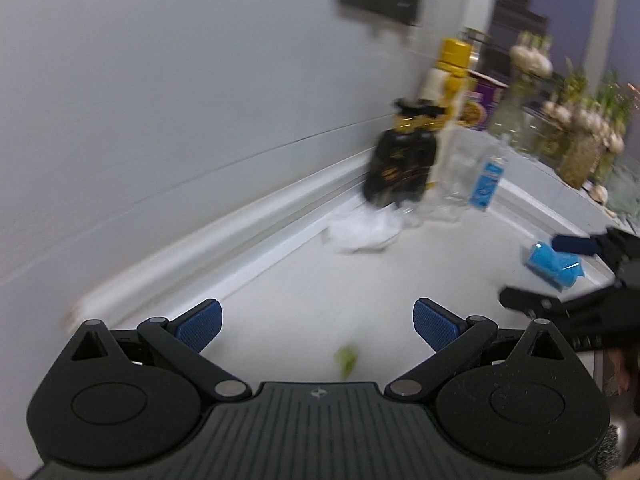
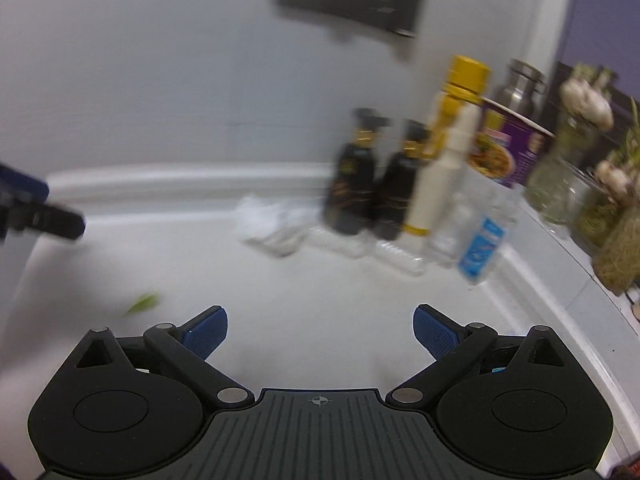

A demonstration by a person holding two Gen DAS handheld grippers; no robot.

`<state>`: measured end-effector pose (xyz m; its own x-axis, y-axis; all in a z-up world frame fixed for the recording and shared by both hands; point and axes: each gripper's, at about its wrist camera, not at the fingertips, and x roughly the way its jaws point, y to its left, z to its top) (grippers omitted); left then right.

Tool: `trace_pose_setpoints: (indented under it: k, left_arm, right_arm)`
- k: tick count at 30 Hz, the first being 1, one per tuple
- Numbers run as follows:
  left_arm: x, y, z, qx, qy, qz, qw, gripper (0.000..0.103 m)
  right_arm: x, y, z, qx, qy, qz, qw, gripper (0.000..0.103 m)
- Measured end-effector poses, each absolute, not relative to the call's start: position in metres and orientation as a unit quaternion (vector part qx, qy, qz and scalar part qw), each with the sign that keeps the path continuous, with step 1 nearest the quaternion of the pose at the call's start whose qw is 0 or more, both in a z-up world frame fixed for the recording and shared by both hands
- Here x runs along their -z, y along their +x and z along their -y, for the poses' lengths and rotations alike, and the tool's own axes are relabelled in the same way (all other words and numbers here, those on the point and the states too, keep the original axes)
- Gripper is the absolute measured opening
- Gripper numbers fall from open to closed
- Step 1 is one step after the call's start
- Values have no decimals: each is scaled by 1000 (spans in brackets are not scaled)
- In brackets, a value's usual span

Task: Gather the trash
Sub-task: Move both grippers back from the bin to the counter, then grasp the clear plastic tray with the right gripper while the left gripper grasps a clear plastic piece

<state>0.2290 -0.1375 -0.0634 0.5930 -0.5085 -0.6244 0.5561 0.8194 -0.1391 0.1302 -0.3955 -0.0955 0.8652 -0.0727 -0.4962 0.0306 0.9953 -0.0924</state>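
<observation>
Both grippers, left gripper (image 1: 316, 322) and right gripper (image 2: 320, 330), stand wide and empty. Green scrap (image 1: 347, 360) lies just below the left jaws; crumpled tissue (image 2: 266, 226) sits well ahead. Advisable: descend squarely, close gently, avoiding 2 dark bottles (image 2: 352, 184).

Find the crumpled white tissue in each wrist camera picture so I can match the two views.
Left wrist: the crumpled white tissue lies right of centre on the counter, against the wall ledge.
Right wrist: the tissue lies near the centre, left of the bottles.
Shared landmark: the dark bottles stand just beside it in both views.
</observation>
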Motion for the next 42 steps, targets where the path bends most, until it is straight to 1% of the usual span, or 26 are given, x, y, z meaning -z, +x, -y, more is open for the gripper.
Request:
trace_pose_setpoints:
  k: [7,13,19,20,21,24,26,28,30,33,34,38,40,41,42]
  left_arm:
    - [65,249,204,372,114,-292,874,102]
    - [79,289,255,412,170,-300,844,101]
    - [95,320,287,427,203,-316,823,96]
    - [98,323,290,428,209,-320,819,93]
    - [100,326,293,429,215,-324,815,89]
    - [105,333,298,431,227,-329,809,82]
    - [106,338,300,433,228,-331,807,79]
    - [105,339,299,436,225,-331,806,76]
    - [104,340,297,441,218,-337,803,68]
    - [103,338,291,450,208,-346,797,61]
    - [102,338,288,455,207,-347,794,60]
    - [100,331,282,473,215,-345,782,60]
    - [100,330,281,473,217,-345,781,66]
    - [100,332,282,470,217,-343,784,73]
    - [100,333,283,467,216,-342,786,74]
  right_arm:
    - [99,177,444,45,17,-261,964,101]
    - [112,225,476,57,97,-273,955,101]
    - [123,263,496,73,180,-278,941,101]
    - [126,268,499,76,194,-278,938,101]
    - [128,273,501,82,205,-280,934,101]
    - [133,286,508,97,231,-287,925,101]
    - [135,294,510,101,242,-289,921,101]
    - [137,301,509,101,248,-293,918,101]
    - [139,307,507,102,247,-298,916,101]
    - [142,317,503,114,235,-309,915,101]
    - [144,319,502,121,230,-313,914,101]
    - [150,320,500,142,217,-324,910,99]
    - [154,313,504,148,225,-322,908,98]
    - [156,309,506,149,228,-319,908,98]
    - [157,306,508,150,229,-314,909,96]
